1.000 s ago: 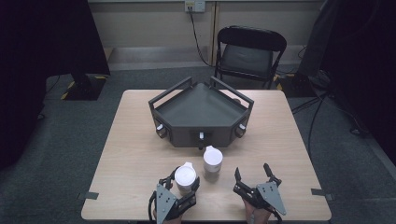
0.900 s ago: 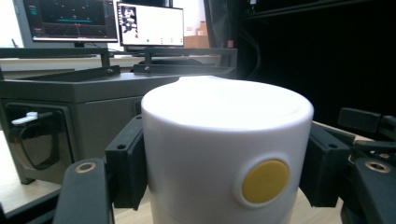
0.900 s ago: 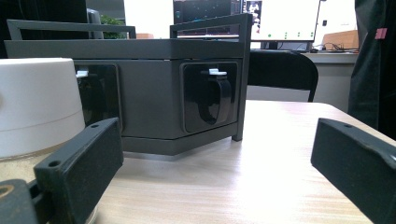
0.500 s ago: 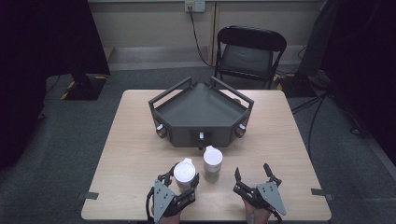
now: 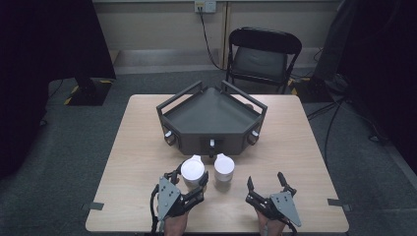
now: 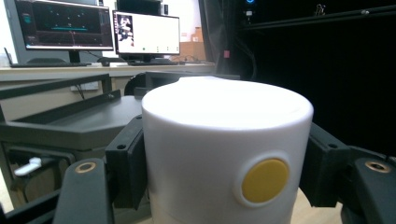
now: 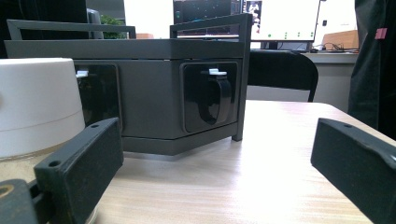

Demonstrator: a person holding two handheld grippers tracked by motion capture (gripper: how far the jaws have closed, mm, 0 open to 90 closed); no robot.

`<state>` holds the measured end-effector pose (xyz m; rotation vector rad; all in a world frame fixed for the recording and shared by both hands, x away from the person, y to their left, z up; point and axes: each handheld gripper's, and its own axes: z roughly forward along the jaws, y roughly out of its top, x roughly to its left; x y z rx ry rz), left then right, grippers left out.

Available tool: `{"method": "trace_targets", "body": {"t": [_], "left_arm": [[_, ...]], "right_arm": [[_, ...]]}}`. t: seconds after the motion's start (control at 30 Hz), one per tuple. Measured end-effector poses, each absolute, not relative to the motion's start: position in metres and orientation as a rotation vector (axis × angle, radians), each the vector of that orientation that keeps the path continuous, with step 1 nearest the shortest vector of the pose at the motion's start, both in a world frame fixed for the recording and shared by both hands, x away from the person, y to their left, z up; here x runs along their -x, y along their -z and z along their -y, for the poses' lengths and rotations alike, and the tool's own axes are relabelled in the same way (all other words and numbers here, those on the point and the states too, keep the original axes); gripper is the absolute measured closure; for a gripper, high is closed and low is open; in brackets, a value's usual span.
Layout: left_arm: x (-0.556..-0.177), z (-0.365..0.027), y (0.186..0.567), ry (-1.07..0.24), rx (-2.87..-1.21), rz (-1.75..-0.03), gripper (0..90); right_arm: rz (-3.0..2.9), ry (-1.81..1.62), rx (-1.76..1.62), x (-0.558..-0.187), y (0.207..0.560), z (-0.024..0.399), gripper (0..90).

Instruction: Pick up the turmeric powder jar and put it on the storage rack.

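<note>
**White jar in my left grip, right jaws standing wide**

From the high view, I am holding my left hand-held gripper (image 5: 189, 186) clamped on a white jar (image 5: 192, 170) near the front edge of the surface (image 5: 295, 147). A second white jar (image 5: 224, 166) is standing just beside it to the right, apart from it. My right hand-held gripper (image 5: 266, 183) is resting wide and holding nothing, with bare wood on its right. A dark grey tray (image 5: 211, 115) is sitting behind both jars at mid-surface, its floor looking bare; the side margins are lying free. A black folding chair (image 5: 263, 54) is standing beyond the far edge.

In the left gripper view, my black pads (image 6: 128, 163) are pressing both sides of the jar (image 6: 224, 140), its yellow dot (image 6: 265, 180) facing me. The tray (image 6: 70, 119) is rising close behind on the left.

In the right gripper view, my jaws are gaping over bare wood. The other jar (image 7: 37, 102) is standing at the left jaw, the tray's wall (image 7: 154, 93) blocking straight ahead.
</note>
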<state>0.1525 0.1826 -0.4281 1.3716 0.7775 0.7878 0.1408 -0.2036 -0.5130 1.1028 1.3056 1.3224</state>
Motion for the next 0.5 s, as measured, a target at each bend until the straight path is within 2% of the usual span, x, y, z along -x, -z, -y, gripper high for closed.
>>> {"method": "trace_targets", "body": {"t": [0.5], "left_arm": [[-0.176, -0.19, 0.406, -0.789, -1.365, -0.771, 30.9]], "right_arm": [[-1.305, -1.322, -1.103, -0.141, 0.513, 0.204, 0.9]]}}
